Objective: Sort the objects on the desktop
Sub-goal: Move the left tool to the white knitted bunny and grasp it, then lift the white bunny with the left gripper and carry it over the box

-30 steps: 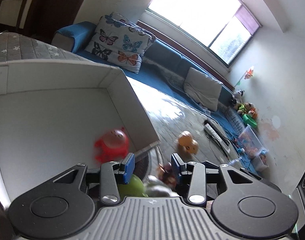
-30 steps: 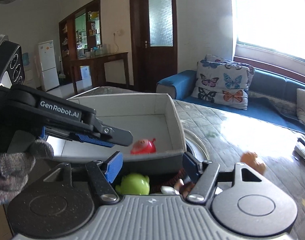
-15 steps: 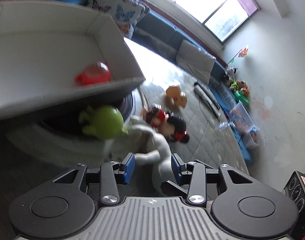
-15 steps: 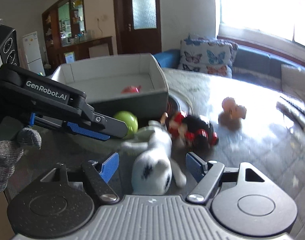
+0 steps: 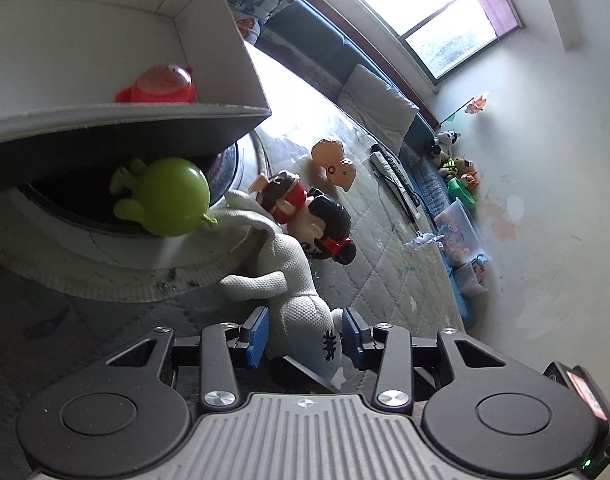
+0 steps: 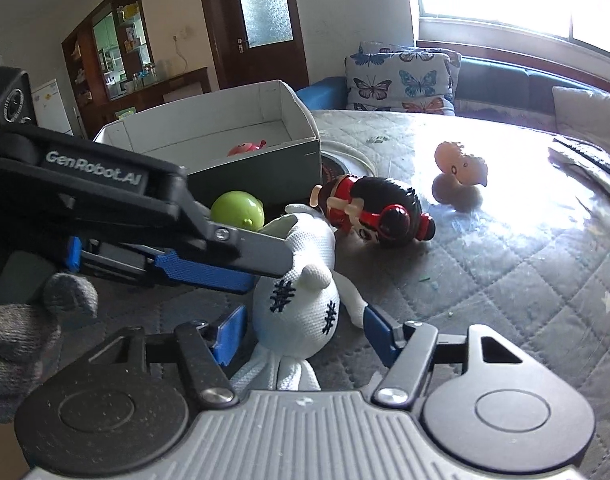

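A white knitted doll [image 5: 301, 312] [image 6: 301, 304] lies on the quilted table. My left gripper [image 5: 305, 338] is open, its blue pads on either side of the doll's head, apart from it. My right gripper [image 6: 301, 336] is open too, its pads either side of the same head. The left gripper [image 6: 209, 264] shows in the right wrist view, reaching in from the left. A green round toy [image 5: 165, 200] [image 6: 237, 212], a red-and-black figure [image 5: 313, 216] [image 6: 377, 212] and an orange toy [image 5: 333, 162] [image 6: 461, 166] lie beyond. A red toy [image 5: 161, 86] [image 6: 247, 147] sits in the white box [image 5: 225, 44] [image 6: 301, 120].
A round grey mat with a dark disc [image 5: 117, 264] lies under the box's near side. A remote-like bar [image 5: 397, 178] [image 6: 585, 164] lies far right on the table. A sofa with a butterfly cushion [image 6: 401, 76] stands behind.
Both grippers have dropped from box height to the table and closed in on the white doll, whose head now sits between both pairs of open fingers.
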### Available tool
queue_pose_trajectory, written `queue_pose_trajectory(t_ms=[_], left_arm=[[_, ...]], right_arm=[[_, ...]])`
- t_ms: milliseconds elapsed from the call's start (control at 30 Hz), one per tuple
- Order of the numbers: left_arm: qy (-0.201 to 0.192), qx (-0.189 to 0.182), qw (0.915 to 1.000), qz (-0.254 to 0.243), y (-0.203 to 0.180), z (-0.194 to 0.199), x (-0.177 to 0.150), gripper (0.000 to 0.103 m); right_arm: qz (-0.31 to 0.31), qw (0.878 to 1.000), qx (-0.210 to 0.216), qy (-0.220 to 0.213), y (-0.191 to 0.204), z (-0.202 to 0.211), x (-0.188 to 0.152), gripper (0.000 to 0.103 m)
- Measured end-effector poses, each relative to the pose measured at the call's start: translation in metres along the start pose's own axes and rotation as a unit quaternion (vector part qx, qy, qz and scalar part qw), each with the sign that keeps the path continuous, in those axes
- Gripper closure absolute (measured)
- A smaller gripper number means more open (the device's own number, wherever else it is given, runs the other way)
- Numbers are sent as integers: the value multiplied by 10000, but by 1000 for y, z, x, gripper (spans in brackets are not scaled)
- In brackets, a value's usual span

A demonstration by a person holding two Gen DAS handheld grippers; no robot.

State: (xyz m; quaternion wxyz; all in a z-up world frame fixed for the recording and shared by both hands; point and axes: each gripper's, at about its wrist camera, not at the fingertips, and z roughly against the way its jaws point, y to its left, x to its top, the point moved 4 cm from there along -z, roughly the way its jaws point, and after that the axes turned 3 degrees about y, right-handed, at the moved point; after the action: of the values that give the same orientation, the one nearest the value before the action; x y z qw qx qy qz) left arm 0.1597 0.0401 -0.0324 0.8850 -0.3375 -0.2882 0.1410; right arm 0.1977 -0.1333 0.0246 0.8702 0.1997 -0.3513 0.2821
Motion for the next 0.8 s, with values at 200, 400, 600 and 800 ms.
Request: queue_pose_trajectory(t_ms=[200, 400, 600, 800], left_arm=[[57, 45, 9999, 139, 3, -8, 0, 60], [31, 42, 9999, 149, 3, -10, -3, 60], [-26, 28, 10000, -40, -1, -7, -8, 63], [-165, -8, 9997, -153, -6, 4, -14, 64]], right_arm=[[-55, 10000, 56, 38, 1, -2, -1, 47], [-116, 9999, 82, 28, 1, -2, -3, 55], [-153, 9999, 76, 1, 5, 3, -6, 59], [-129, 9998, 86, -106, 13, 14, -10, 59]])
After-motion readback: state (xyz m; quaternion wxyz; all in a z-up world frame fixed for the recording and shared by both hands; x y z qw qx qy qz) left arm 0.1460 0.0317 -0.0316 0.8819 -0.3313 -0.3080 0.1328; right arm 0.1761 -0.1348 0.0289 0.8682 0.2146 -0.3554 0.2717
